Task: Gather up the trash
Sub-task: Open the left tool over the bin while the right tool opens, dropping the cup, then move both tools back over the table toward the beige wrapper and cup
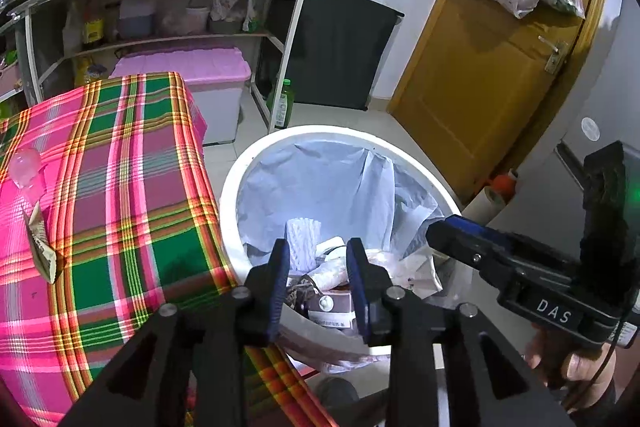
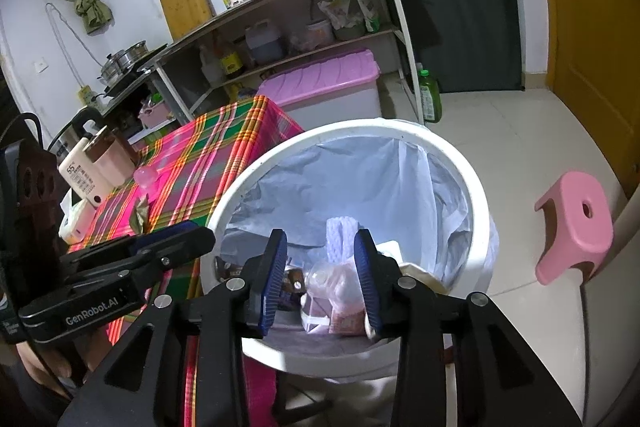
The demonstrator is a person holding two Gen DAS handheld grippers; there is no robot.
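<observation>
While both jaws gape, bin rim (image 2: 478,187) touches tablecloth (image 2: 208,151)

The round plastic trash bin (image 2: 482,211) was white, lined with a pale blue-grey plastic bag (image 2: 360,179). Inside it lay a white mesh foam sleeve (image 1: 302,239) and a dark brown carton (image 1: 334,307). The cloth-covered table (image 1: 120,187) wore a plaid of hot pink and green, crossed by thin yellow and orange lines. On it sat a translucent pink ball-shaped object (image 1: 26,167). Both the left gripper (image 1: 320,283) and the right gripper (image 2: 322,279) were black with dark blue ribbed pads. The small plastic stool (image 2: 576,227) was pink, the storage box lid (image 2: 324,75) lilac-pink, the wooden door (image 1: 480,67) amber-brown.
</observation>
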